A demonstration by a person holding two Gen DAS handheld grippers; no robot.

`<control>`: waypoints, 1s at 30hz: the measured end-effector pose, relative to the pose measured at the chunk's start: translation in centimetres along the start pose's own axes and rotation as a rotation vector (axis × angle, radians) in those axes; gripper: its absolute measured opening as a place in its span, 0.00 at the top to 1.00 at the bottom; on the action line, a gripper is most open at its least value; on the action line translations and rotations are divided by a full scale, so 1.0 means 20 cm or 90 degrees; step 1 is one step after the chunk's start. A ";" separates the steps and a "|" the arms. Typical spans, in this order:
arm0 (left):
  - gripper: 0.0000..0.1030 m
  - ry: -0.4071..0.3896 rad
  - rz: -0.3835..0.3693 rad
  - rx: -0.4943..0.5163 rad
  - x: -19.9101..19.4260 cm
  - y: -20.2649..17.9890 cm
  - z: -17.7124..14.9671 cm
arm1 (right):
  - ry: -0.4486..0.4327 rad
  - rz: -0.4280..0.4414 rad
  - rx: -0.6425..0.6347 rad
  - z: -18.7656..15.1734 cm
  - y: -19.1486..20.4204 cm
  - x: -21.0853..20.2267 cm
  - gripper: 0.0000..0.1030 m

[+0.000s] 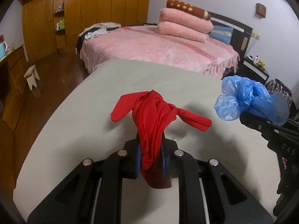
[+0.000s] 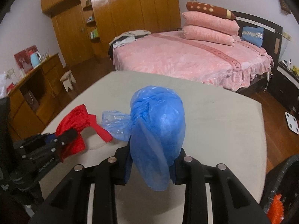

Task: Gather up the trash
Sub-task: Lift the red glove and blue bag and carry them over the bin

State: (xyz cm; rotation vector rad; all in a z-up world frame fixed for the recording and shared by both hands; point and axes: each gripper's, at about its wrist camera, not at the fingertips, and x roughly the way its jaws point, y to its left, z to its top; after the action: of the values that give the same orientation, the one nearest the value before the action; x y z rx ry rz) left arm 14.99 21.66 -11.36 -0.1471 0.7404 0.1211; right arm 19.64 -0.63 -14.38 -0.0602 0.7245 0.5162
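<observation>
My left gripper [image 1: 150,158] is shut on a knotted red bag [image 1: 155,115] and holds it above the grey table [image 1: 74,130]. It also shows in the right wrist view [image 2: 74,125], at the left, with the left gripper [image 2: 61,140] on it. My right gripper [image 2: 151,160] is shut on a knotted, stuffed blue plastic bag [image 2: 157,127] above the table [image 2: 214,121]. In the left wrist view the blue bag [image 1: 248,99] and right gripper [image 1: 261,125] are at the right, beside the red bag.
A pink bed [image 2: 186,59] with stacked pillows stands beyond the table. A wooden wardrobe [image 2: 121,15] lines the back wall. A small white stool [image 1: 31,76] and a wooden cabinet [image 2: 33,85] are at left. A black bin rim [image 2: 284,183] shows at the lower right. A white scale [image 2: 291,123] lies on the floor.
</observation>
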 end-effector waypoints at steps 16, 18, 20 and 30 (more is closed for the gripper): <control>0.85 -0.085 -0.064 0.040 -0.41 -0.33 0.07 | -0.089 0.013 0.014 -0.02 -0.15 -0.52 0.69; 0.85 -0.094 -0.067 0.050 -0.46 -0.38 0.07 | -0.101 0.013 0.017 -0.02 -0.18 -0.59 0.69; 0.85 -0.104 -0.074 0.060 -0.50 -0.43 0.08 | -0.111 0.010 0.016 -0.03 -0.19 -0.64 0.69; 0.85 -0.142 -0.102 0.098 -0.69 -0.66 0.08 | -0.164 -0.004 0.019 -0.11 -0.29 -0.92 0.69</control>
State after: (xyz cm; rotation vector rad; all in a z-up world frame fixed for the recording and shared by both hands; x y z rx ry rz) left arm 8.06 8.19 0.45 -0.0448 0.5106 -0.0710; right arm 9.36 -14.05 -4.75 0.0315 0.4799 0.4957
